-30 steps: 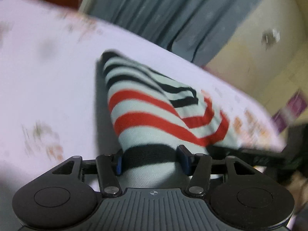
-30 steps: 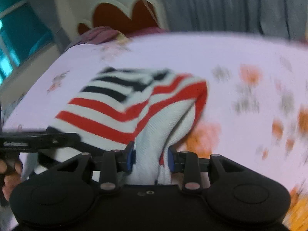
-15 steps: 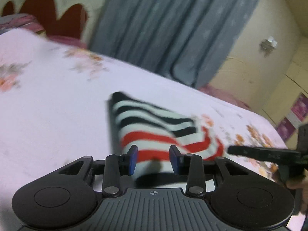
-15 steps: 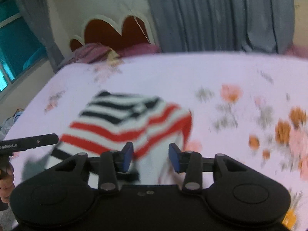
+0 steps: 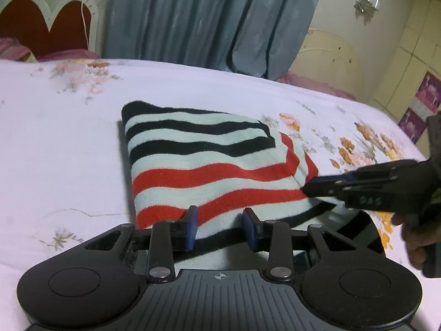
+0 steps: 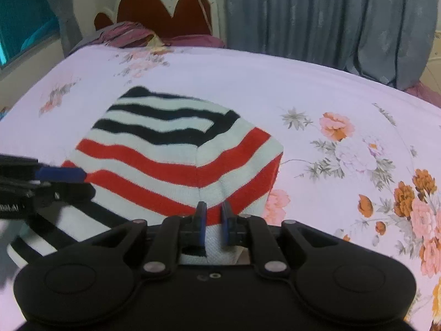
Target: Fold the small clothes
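Currently, your folded striped garment (image 5: 209,162) lies mid-bed, stripes running across, directly ahead of both tongs. Left tongs (image 5: 220,227) stand narrow and empty; right tongs (image 6: 213,222) are closing, with cloth showing between them.

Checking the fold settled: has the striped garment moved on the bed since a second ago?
Yes. The striped garment dropped flat onto the floral bedsheet.
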Demonstrator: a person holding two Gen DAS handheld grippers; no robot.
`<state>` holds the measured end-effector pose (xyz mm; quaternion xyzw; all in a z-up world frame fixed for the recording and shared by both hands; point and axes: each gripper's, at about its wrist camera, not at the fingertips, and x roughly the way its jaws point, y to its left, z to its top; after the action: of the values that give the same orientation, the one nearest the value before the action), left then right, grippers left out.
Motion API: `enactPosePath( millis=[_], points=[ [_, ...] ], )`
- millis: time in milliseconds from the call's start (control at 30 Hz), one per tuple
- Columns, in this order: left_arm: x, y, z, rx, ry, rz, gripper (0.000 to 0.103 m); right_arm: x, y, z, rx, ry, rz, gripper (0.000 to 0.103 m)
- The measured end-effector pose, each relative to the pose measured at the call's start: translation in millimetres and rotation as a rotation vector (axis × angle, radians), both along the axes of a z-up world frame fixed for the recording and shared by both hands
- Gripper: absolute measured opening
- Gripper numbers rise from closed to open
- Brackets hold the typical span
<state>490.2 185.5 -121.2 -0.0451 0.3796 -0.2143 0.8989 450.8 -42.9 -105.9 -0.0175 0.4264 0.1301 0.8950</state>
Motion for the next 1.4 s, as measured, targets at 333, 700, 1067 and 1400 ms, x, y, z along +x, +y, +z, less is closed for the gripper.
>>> enactPosePath(
  millis=[333,700,1067,1400],
  points=[
    [-45.8,-6.6,13.4,0.040,-0.050,0.041,0.036,-50.6,1.4,24.6,0.028,-0.034,0.068,0.017],
    [-76.5,-8.2,26.6,0.099,-0.091,0.046,0.036,-70.3,4.5,22.3,-0.025,-0.047,0.070,0.017],
    [-110.3,7.6,-4.2,0.092,-0.016,0.135,0.036,-93.9,11.6,-9.4,-0.079,-0.019,0.114,0.011],
    [-150.0,-6.4,17.6,0.099,-0.064,0.178,0.036,-138.1,-6.5,22.4,0.019,-0.066,0.031,0.015]
  ],
)
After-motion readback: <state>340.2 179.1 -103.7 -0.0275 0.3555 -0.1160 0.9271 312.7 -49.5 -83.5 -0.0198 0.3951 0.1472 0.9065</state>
